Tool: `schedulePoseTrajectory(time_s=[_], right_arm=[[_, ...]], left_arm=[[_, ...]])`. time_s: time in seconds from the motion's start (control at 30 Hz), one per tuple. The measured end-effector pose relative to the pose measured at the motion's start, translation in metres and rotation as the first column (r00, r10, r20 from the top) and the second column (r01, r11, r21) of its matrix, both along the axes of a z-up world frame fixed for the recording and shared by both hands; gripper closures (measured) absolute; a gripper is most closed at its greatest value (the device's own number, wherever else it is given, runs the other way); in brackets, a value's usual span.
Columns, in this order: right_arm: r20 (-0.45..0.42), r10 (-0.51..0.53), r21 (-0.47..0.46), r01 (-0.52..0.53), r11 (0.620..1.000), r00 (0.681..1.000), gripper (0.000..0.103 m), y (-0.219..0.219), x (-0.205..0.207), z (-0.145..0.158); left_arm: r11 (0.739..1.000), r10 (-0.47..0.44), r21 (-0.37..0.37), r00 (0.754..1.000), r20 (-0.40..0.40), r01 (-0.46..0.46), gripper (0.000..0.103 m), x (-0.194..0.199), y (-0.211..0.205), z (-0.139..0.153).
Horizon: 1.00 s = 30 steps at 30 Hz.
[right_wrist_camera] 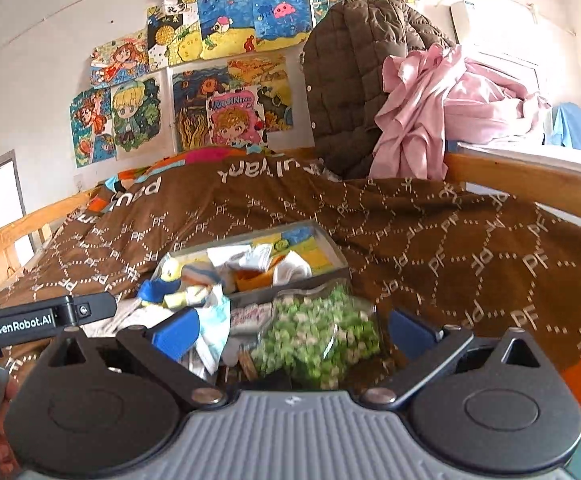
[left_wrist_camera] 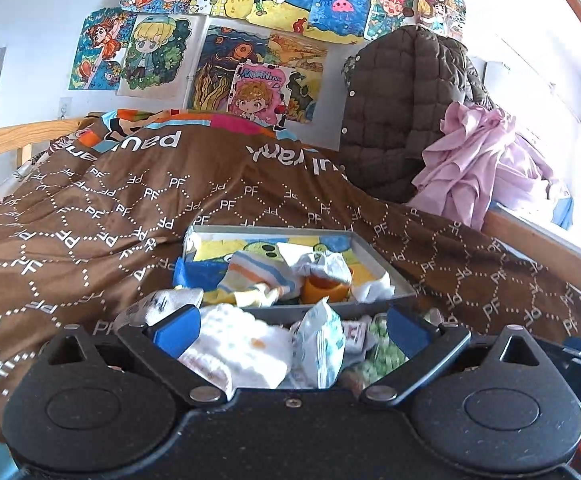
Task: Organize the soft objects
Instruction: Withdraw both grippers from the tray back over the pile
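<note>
A grey box [left_wrist_camera: 378, 258] lies on the brown bedspread and holds a striped cloth [left_wrist_camera: 256, 274], white crumpled items and an orange cup [left_wrist_camera: 324, 290]. My left gripper [left_wrist_camera: 292, 330] is open above a white knitted cloth [left_wrist_camera: 236, 346] and a pale blue-white packet [left_wrist_camera: 318, 344] in front of the box. My right gripper [right_wrist_camera: 294, 330] is open around a clear bag of green-and-white bits [right_wrist_camera: 320, 338], without pinching it. The same box shows in the right wrist view [right_wrist_camera: 332, 248]. The left gripper's body [right_wrist_camera: 42, 318] sits at the left there.
The brown "PF" bedspread [left_wrist_camera: 90, 220] covers the bed. A brown quilted jacket [left_wrist_camera: 398, 112] and pink clothes [left_wrist_camera: 478, 160] pile up at the back right. Wooden rails [left_wrist_camera: 6, 140] border the bed. Drawings [left_wrist_camera: 226, 52] cover the wall.
</note>
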State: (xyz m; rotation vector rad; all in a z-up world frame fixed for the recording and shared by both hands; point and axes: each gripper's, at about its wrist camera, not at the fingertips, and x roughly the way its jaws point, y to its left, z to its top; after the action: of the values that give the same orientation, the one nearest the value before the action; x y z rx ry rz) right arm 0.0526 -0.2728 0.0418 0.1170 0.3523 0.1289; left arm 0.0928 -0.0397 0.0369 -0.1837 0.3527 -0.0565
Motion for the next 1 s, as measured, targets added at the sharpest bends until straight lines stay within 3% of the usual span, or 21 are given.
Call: schedulePoseTrajectory(time_s=[0.4, 0.53, 1.0], right_arm=[[-0.152, -0.016, 0.005, 0.017, 1.000, 0.988, 0.000, 0.003, -0.007, -0.028], [-0.200, -0.007, 0.010, 0.009, 1.000, 0.980, 0.000, 0.003, -0.001, -0.036], [-0.235, 0.035, -0.012, -0.039, 0.999, 0.971, 0.000, 0.015, 0.005, -0.043]], left_arm=[[0.999, 0.052, -0.004, 0.996, -0.073, -0.052, 0.002, -0.034, 0.017, -0.037], [0.998, 0.047, 0.035, 0.995, -0.091, -0.044, 0.002, -0.037, 0.018, -0.047], [0.995, 0.078, 0.077, 0.990, -0.117, -0.069, 0.002, -0.033, 0.022, -0.055]])
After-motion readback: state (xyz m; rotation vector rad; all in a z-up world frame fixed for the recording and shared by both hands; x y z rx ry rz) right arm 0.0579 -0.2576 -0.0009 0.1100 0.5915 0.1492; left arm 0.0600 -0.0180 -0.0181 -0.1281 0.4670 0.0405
